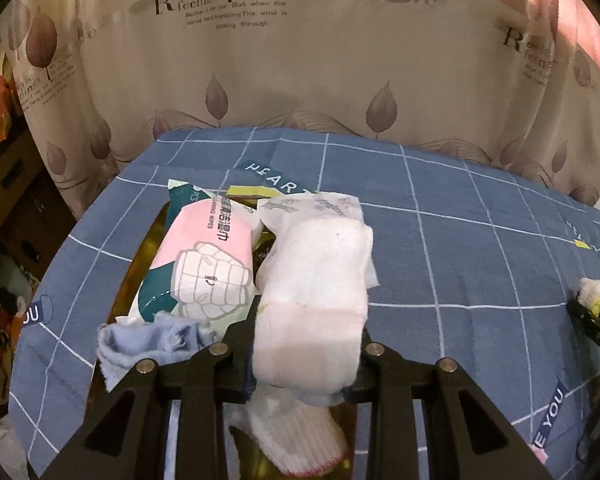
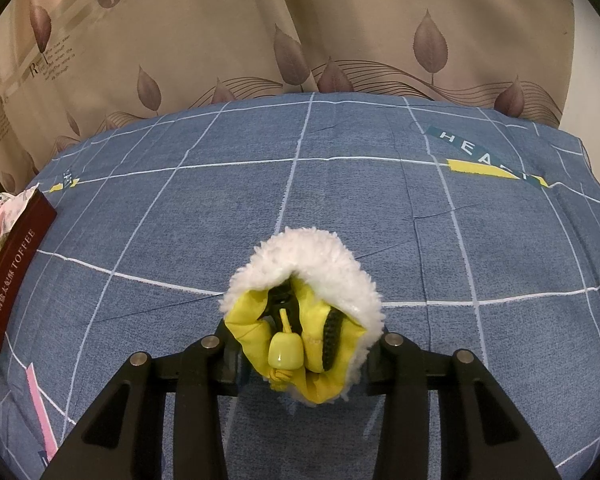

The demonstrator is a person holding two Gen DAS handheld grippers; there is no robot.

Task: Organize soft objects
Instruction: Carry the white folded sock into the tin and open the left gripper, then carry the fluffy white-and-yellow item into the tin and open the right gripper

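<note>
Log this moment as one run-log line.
left gripper: shut on white cloth, over box | right gripper: shut on yellow fleece item, above blue sheet

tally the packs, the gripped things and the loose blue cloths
packs: 2
gripped: 2, white cloth and fluffy pouch
blue cloth: 1
total: 5
</note>
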